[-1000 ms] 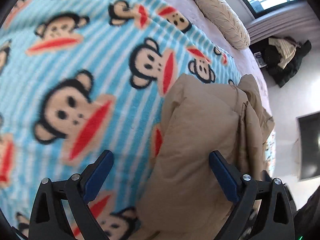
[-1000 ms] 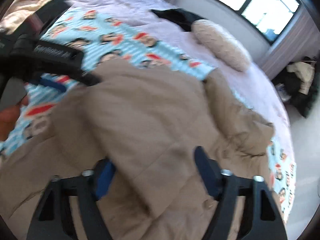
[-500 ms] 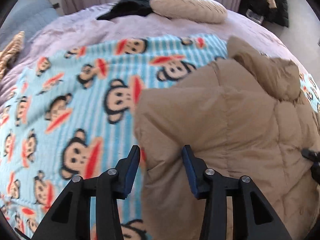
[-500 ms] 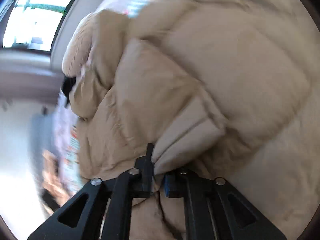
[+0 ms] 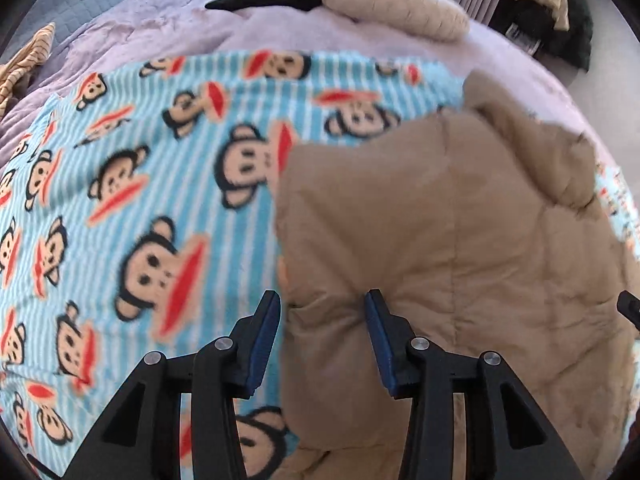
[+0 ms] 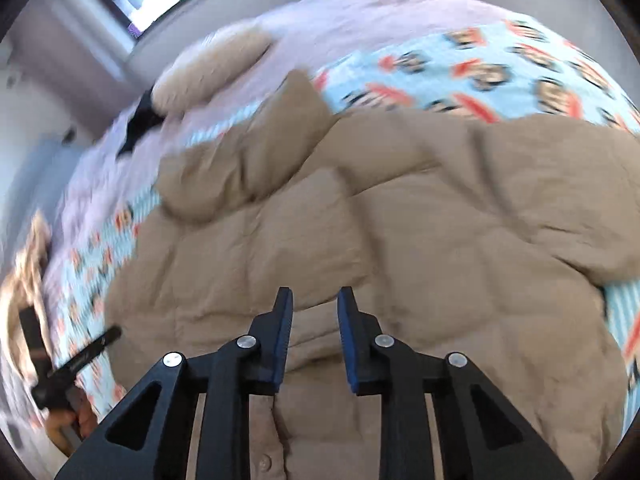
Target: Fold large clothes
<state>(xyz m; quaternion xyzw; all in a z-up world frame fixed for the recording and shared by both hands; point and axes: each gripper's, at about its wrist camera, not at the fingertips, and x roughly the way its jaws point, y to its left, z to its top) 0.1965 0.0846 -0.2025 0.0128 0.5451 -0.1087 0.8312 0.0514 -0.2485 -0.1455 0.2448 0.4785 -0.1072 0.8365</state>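
Coat: a tan quilted coat [image 5: 452,240] lies bunched on the blue monkey-print blanket [image 5: 120,184] spread over the lilac bedcover [image 5: 280,32].
Left gripper [image 5: 322,308]: partly spread, straddling the coat's left edge; whether the pads press the fabric, I cannot tell.
Right gripper [image 6: 314,304]: narrow gap, jaws opening, coat fabric between them, pads clear of it.
Beyond: cream pillow [image 5: 392,4] near the bed's far side.
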